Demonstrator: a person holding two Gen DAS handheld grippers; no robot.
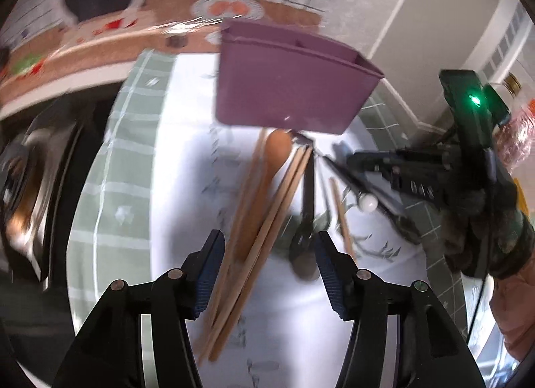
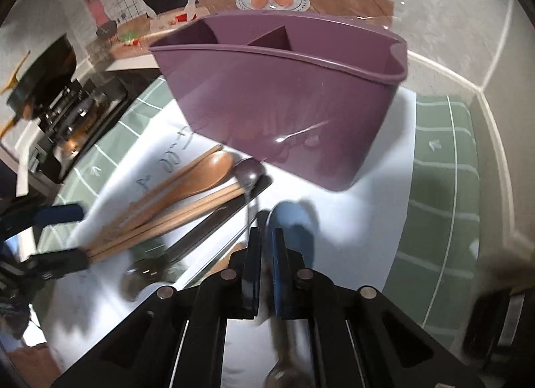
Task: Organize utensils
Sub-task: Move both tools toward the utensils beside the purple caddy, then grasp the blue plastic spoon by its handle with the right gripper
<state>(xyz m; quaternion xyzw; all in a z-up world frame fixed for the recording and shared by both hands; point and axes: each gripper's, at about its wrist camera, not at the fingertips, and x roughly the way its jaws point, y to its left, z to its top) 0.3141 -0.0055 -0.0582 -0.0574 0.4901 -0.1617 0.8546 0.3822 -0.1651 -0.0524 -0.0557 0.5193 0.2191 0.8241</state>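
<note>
The left gripper (image 1: 267, 271) stands wide open over a bundle of pale wooden chopsticks (image 1: 264, 217) and a brown wooden spoon (image 1: 267, 170) lying on the white sheet (image 1: 187, 160), its pads clear of them. The right gripper (image 2: 265, 251) is clamped on a slim pale-handled utensil (image 2: 287, 217), too blurred to name. Beyond stands the purple plastic divided utensil holder (image 2: 287, 100), upright on the sheet.

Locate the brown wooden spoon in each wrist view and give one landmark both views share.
Left wrist view: wooden spoon lies center, bowl pointing up toward the purple holder, among the chopsticks.
Right wrist view: wooden spoon lies left of center, bowl toward the holder.
Shared landmark: purple holder.
</note>
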